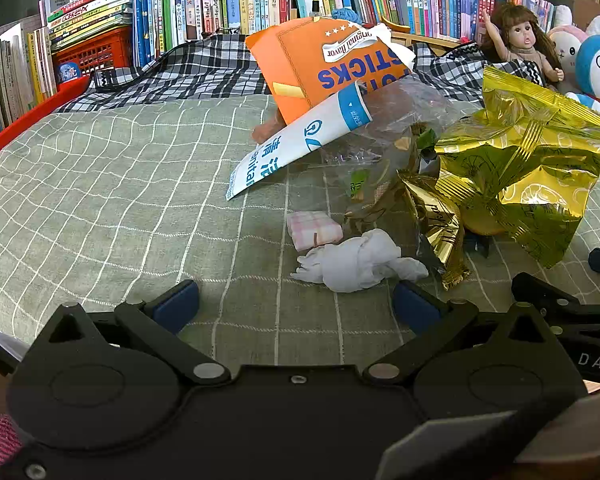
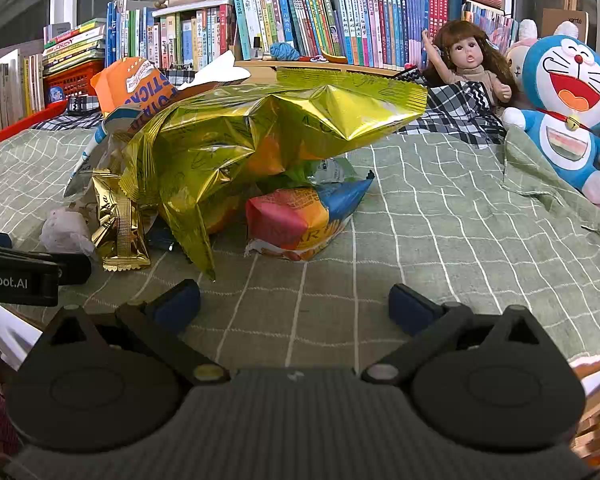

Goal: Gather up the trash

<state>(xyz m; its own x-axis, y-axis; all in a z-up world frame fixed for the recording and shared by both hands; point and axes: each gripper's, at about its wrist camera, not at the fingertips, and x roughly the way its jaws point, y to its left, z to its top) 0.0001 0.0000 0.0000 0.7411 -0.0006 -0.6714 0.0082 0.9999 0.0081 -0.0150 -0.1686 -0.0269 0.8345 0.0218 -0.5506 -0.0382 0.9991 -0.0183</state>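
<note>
Left gripper [image 1: 296, 304] and right gripper [image 2: 294, 302]: both held agape, empty | trash pile [image 2: 236, 152] heaped mid-bed [image 2: 440, 240], away from edges | risk: gold bag [image 2: 260, 132] judged slippery; neighbouring wrappers likely dragged or scattered

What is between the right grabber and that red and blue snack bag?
Nothing but bare green checked blanket. In the right wrist view, the right gripper, open, faces the red and blue snack bag with only cloth between them.
</note>
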